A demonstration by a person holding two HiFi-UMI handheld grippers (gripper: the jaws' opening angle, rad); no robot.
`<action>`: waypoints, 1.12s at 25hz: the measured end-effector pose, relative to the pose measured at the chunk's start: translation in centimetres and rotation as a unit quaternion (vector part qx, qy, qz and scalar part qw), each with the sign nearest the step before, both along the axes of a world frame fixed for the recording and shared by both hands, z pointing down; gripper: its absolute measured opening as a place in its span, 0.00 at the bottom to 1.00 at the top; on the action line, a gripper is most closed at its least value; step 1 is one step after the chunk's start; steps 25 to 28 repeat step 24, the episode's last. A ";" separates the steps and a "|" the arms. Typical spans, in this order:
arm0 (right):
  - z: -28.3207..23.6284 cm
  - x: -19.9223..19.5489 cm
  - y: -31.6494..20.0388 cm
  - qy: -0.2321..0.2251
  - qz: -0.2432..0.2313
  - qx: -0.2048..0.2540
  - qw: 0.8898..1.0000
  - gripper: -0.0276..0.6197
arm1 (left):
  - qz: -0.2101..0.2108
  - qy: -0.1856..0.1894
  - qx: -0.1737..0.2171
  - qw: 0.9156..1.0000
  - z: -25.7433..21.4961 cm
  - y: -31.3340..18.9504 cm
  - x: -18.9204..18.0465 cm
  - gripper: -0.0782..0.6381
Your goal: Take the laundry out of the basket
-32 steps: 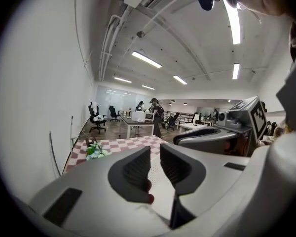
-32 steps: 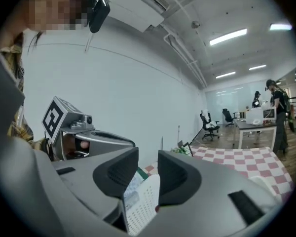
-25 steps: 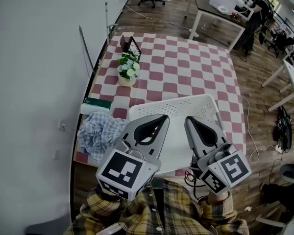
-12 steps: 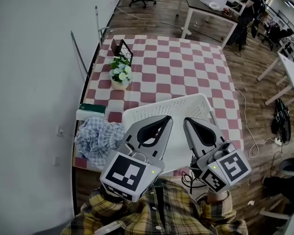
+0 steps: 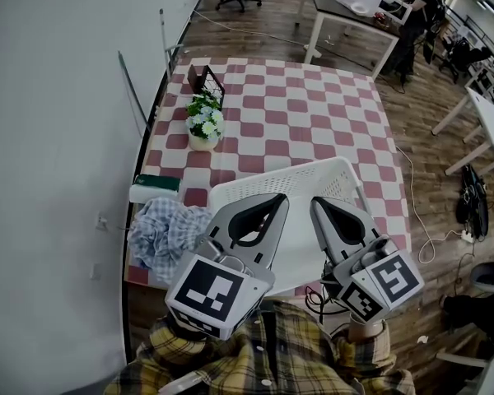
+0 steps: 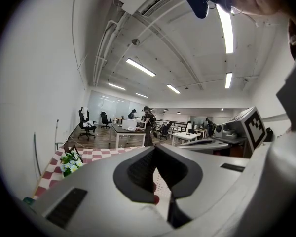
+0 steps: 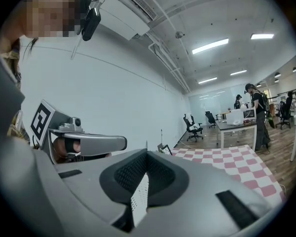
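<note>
Okay, both grippers are up in front of me over the near edge of the table, side by side and apart from each other. Left gripper: jaws clenched together, nothing between them; its own view shows the pads meeting, with only a sliver of perforated white plastic and checked cloth behind. Right gripper: jaws also pressed closed and empty, confirmed in its view, where a strip of white perforated wall shows past the tips.

Basket is white, with perforated walls, and sits on the red-and-white checked cloth at the near side; both grippers hang over it and cover much of its inside. Laundry, a crumpled blue-and-white checked bundle, lies on the table just left of the basket, outside it, close to the left gripper but not touching it.

Further back on the left are a flower pot and a small dark rack; a flat green item lies just beyond the laundry.
</note>
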State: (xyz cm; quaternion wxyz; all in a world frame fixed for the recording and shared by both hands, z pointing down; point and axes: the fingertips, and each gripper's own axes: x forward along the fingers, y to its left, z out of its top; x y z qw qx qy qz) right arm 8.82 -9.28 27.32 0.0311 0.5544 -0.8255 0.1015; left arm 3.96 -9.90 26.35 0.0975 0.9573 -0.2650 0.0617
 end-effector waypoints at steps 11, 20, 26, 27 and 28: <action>-0.4 -0.3 -0.2 0.024 -0.012 -0.001 1.000 0.05 | -0.002 -0.002 -0.004 1.000 0.1 0.0 -0.5 0.15; -2.3 0.7 -0.4 0.072 -0.028 0.009 0.997 0.05 | -0.009 0.000 0.036 0.999 -0.4 -1.1 -1.5 0.15; -2.8 1.4 -1.0 0.067 -0.034 0.026 0.997 0.05 | -0.021 -0.006 0.051 0.998 -0.7 -2.1 -1.6 0.15; -2.8 1.4 -1.0 0.067 -0.034 0.026 0.997 0.05 | -0.021 -0.006 0.051 0.998 -0.7 -2.1 -1.6 0.15; -2.8 1.4 -1.0 0.067 -0.034 0.026 0.997 0.05 | -0.021 -0.006 0.051 0.998 -0.7 -2.1 -1.6 0.15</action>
